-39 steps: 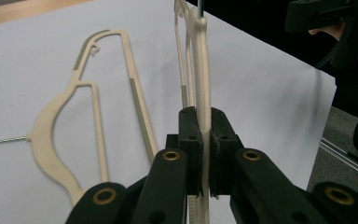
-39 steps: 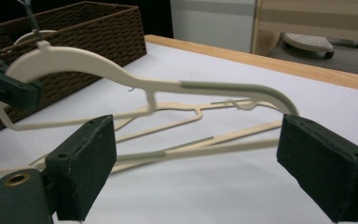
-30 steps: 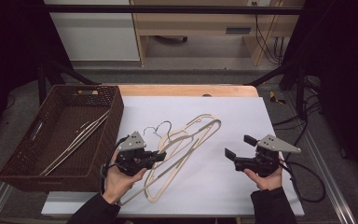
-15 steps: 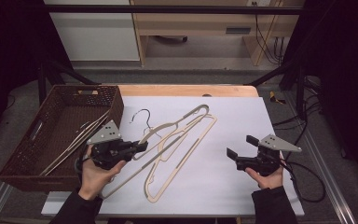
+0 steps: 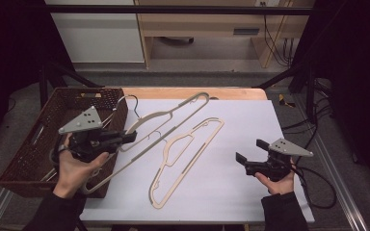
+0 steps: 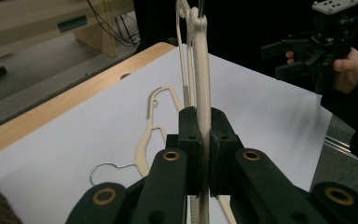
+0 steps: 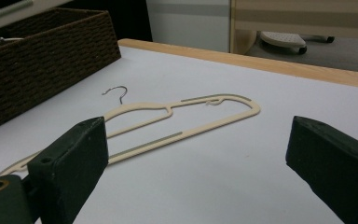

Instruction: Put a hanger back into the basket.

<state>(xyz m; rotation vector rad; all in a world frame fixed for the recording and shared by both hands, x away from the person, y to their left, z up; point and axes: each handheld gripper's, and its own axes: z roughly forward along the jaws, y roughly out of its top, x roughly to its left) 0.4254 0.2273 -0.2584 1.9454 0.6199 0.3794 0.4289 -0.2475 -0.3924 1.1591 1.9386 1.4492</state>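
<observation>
The left claw (image 5: 125, 138), clamped on one cream hanger (image 5: 173, 113), has lifted it toward the wicker basket (image 5: 38, 144) (second hanger (image 5: 183, 159) remains on the surface), right claw (image 5: 250, 156) open

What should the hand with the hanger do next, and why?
Probably carry it a little further left, over the basket, then lower it in. The left gripper is shut on the lifted hanger, which hangs above the table right beside the basket, where other hangers seem to lie. The second hanger stays on the table.
</observation>
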